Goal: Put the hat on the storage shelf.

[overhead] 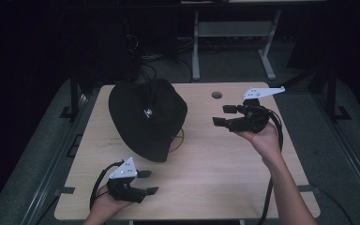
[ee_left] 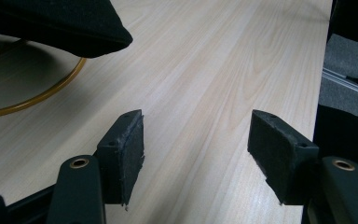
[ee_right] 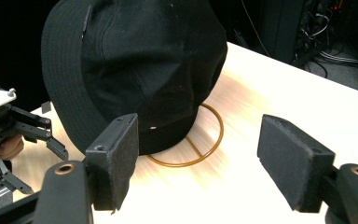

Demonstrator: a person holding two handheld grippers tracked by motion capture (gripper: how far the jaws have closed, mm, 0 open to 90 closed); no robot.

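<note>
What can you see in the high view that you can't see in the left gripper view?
The high view alone takes in the whole black hat, the right gripper held open beside it, both of the person's hands and the dark hole near the table's far edge. The left gripper view alone gives a close look at the left gripper, its black padded jaws apart with nothing between them. Both show the wooden table, the hat's brim and the gold wire ring under it.

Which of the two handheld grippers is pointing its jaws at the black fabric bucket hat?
The right gripper: its open jaws face the black fabric bucket hat on its gold wire stand. The left gripper points across bare table.
</note>
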